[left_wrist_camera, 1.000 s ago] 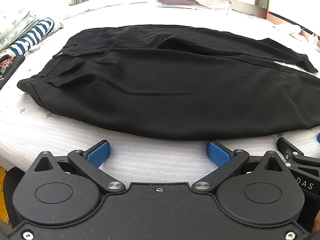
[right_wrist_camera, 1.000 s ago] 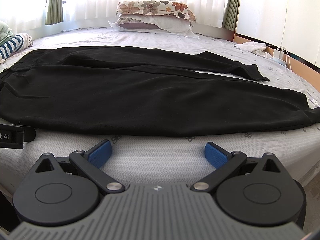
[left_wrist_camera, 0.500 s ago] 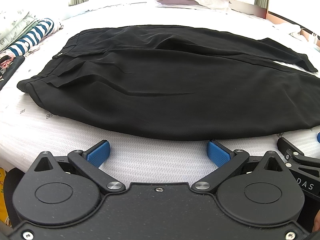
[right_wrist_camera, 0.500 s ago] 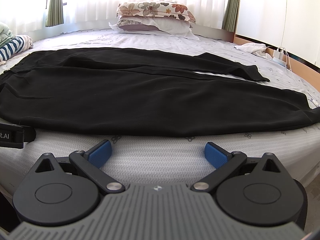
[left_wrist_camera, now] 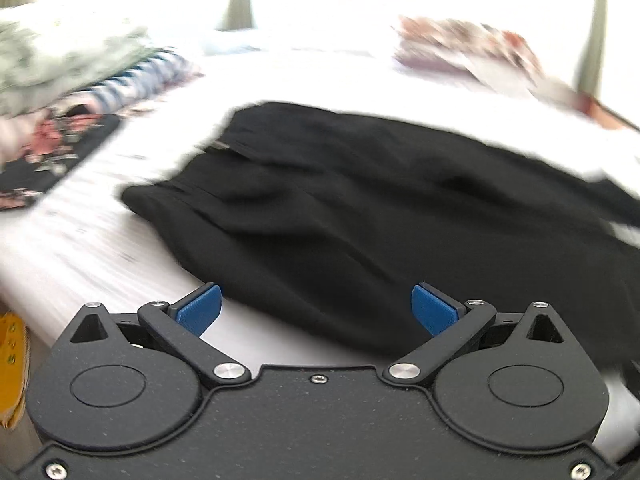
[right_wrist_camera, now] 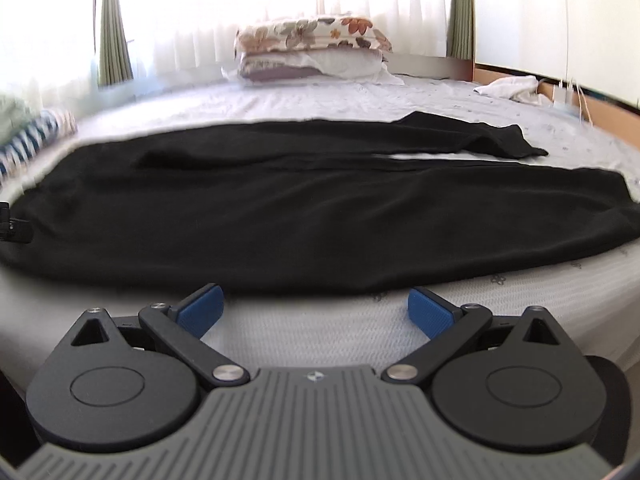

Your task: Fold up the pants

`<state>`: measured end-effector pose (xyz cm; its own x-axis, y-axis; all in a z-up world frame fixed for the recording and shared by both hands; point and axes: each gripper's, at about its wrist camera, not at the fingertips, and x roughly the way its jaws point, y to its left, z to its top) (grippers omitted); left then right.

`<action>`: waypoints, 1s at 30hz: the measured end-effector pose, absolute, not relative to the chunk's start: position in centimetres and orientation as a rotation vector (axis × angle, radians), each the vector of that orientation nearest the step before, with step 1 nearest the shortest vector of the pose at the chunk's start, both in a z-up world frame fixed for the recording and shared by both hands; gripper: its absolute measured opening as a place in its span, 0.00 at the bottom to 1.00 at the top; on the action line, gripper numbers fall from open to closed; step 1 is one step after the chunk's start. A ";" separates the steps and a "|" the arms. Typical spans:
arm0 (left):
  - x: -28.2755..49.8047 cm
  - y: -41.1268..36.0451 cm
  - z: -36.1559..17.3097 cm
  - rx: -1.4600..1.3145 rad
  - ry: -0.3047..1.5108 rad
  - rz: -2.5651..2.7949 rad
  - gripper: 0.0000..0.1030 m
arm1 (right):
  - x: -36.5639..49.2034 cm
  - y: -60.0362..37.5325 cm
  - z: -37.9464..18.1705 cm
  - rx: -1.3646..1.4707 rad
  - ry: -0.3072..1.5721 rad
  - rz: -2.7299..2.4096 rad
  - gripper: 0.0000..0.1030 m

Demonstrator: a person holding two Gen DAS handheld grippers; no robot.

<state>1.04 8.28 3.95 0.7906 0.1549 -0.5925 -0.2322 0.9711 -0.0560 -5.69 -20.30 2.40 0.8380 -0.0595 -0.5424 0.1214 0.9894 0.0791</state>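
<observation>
Black pants point(right_wrist_camera: 320, 216) flat | left tool point(left_wrist_camera: 316, 306) wide, empty | right tool point(right_wrist_camera: 316, 306) wide, empty

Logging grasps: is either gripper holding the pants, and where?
Nothing held. Left gripper and right gripper are open, short of the pants.

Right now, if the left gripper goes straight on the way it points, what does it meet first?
Most likely the black pants: their near edge already lies between the open left gripper fingers, on the bed. The view is blurred, so height above the cloth is unclear.
</observation>
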 end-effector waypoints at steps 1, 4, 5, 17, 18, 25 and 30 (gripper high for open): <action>1.4 9.5 4.3 -0.153 0.609 0.247 0.99 | -5.8 -20.6 2.7 0.118 0.555 -0.078 1.00; 2.9 13.4 4.8 -0.206 0.581 0.350 0.97 | -5.7 -21.4 3.4 0.119 0.511 -0.045 1.00; 3.4 14.6 4.7 -0.217 0.578 0.386 0.95 | -5.6 -21.8 3.6 0.128 0.506 -0.049 1.00; 7.7 22.9 0.9 -0.318 0.620 0.613 0.82 | -3.2 -32.4 4.2 0.248 0.504 -0.359 1.00; 7.6 22.7 0.7 -0.315 0.599 0.627 0.82 | -3.2 -33.7 4.3 0.259 0.503 -0.390 1.00; 8.5 22.4 0.4 -0.306 0.580 0.667 0.86 | -4.1 -43.3 3.9 0.379 0.467 -0.601 0.97; 8.6 21.9 1.1 -0.331 0.568 0.597 0.34 | -5.0 -48.9 3.0 0.450 0.449 -0.712 0.88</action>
<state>8.65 21.93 1.08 0.6823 0.4339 -0.5884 -0.6098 0.7817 -0.1306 -5.00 -48.89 3.04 0.6721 -0.5152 -0.5318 0.7021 0.6716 0.2366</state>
